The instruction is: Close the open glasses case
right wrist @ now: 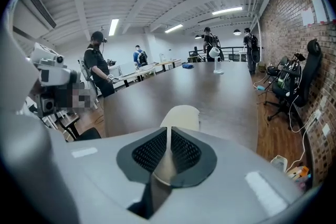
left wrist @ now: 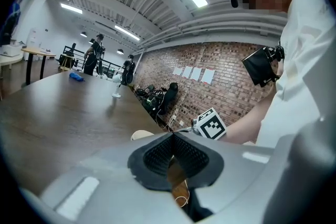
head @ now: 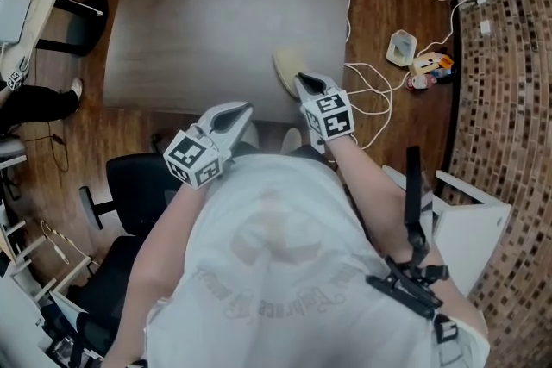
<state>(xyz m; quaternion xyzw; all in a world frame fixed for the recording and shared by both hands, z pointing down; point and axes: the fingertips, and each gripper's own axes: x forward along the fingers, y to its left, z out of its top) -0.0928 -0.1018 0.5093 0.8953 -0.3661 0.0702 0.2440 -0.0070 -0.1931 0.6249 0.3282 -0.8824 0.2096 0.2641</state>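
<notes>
The cream glasses case [head: 289, 65] lies on the table [head: 224, 13], right at its near edge and towards its right corner. From here it looks like one low rounded shell, and I can't tell whether its lid is fully down. My right gripper [head: 304, 82] points at the case from off the table's near edge. Its tips are at the case's near end and its jaws are drawn together to a thin slit, with nothing clearly pinched between them. My left gripper [head: 244, 109] hangs off the same edge, further left and apart from the case, clenched and empty. A black chair [head: 138, 190] stands below the table's near left corner, and white cables [head: 371, 90] trail over the floor beside its right side.
</notes>
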